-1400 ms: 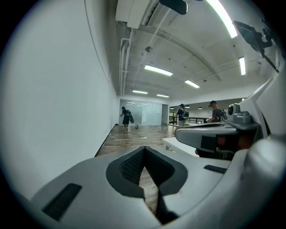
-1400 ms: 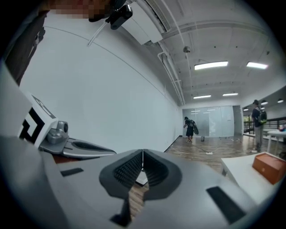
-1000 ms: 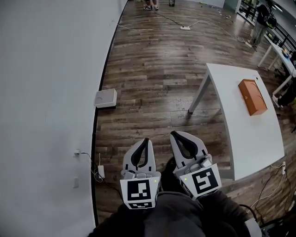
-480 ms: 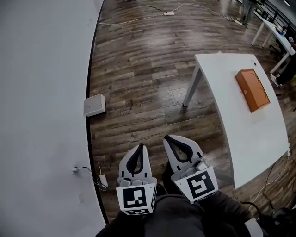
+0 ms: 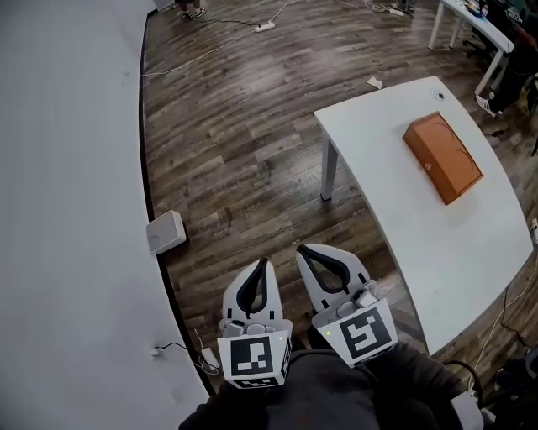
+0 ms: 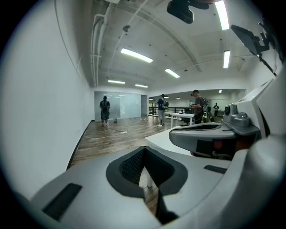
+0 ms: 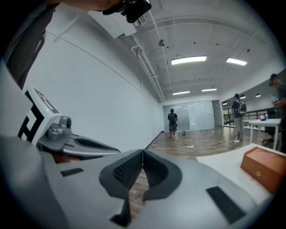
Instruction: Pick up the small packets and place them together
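Both claws are held low in front of us, side by side over the wood floor [image 5: 235,143]. The left gripper [image 5: 265,262] has its jaws pressed together at the tips, nothing between them. The right gripper [image 5: 301,249] is the same: dark ribbed pads meeting, empty. The marker cubes sit at the near ends, against our dark sleeves.

We can't make out any small packets in any view. The only thing on the white table [image 5: 395,201] is an orange box [image 5: 443,157]. It is a long rectangular carton, closed, lying flat at an angle near the table's far right part, well apart from both claws. The right gripper view catches its corner at the right edge.

A small white box [image 5: 166,232] sits on the floor against the white wall. A cable and power strip [image 5: 264,26] lie farther off.
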